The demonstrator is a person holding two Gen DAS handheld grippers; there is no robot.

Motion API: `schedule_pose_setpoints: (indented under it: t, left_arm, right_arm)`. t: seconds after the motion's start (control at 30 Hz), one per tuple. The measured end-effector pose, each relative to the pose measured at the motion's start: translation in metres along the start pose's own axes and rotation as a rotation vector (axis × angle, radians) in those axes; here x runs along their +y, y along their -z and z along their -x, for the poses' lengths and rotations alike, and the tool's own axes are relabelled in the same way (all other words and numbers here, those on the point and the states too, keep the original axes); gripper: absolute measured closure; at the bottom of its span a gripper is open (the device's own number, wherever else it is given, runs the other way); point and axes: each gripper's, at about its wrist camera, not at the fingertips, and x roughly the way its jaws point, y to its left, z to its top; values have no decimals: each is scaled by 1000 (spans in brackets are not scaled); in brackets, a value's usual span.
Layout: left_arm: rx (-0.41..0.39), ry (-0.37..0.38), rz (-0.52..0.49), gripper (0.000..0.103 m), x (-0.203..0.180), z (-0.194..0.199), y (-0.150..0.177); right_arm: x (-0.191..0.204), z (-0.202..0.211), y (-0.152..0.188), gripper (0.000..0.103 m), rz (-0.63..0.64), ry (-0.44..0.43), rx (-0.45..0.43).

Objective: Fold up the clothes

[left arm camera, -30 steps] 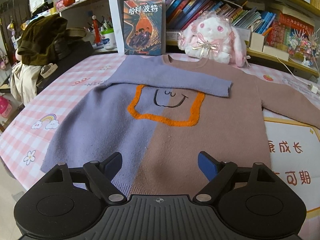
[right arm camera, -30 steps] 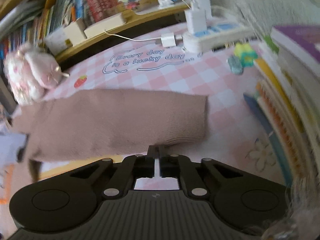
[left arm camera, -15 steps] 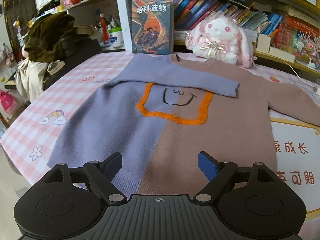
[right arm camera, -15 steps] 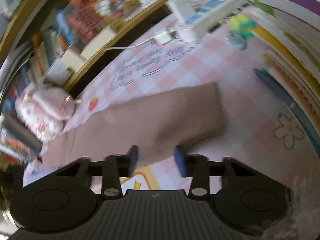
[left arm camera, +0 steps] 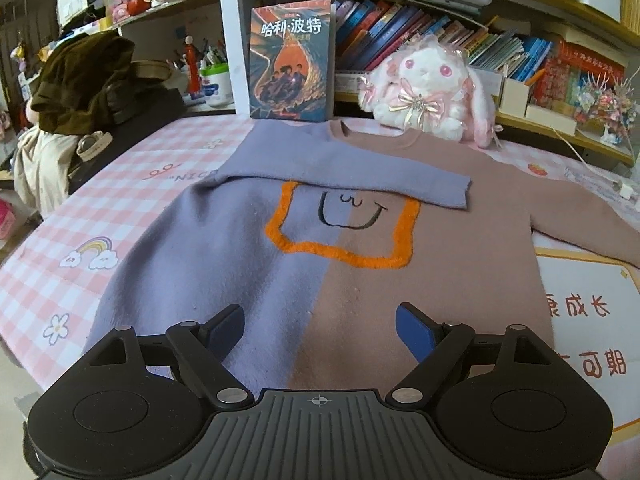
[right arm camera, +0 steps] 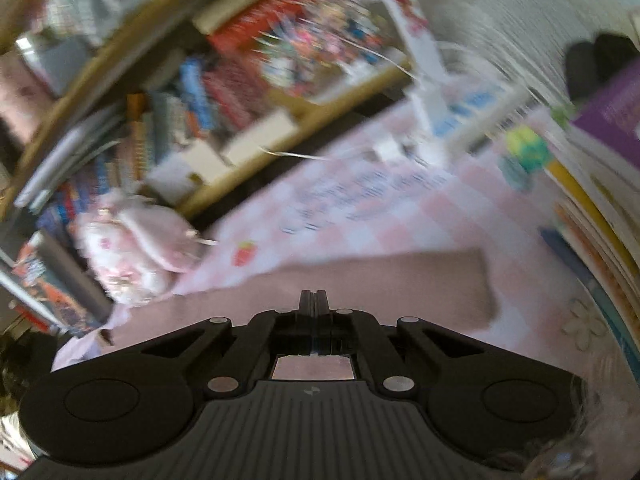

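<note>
Right gripper (right arm camera: 314, 300) is pinching the brown sleeve (right arm camera: 360, 280), lying lengthwise right of the sweater (left arm camera: 320, 240); left gripper (left arm camera: 320, 328) is hovering wide, empty.

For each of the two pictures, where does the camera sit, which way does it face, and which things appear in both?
Left wrist: on the left hand-held gripper, facing the sweater and bookshelf; its open fingers show.
Right wrist: on the right hand-held gripper, facing the brown sleeve and power strip; its shut fingers show, blurred.
Shared: the sweater, plush rabbit, checked tablecloth.
</note>
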Motion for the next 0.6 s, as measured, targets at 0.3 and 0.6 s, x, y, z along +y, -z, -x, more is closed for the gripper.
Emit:
schedule_pose_setpoints:
  t: [0.3, 0.6]
  left_arm:
    - [-69, 104, -33, 18, 54, -4, -13]
    - [-116, 207, -105, 18, 118, -13, -26]
  right_arm:
    - [91, 13, 21, 102, 120, -70, -55]
    - [201, 14, 57, 102, 226, -119, -85]
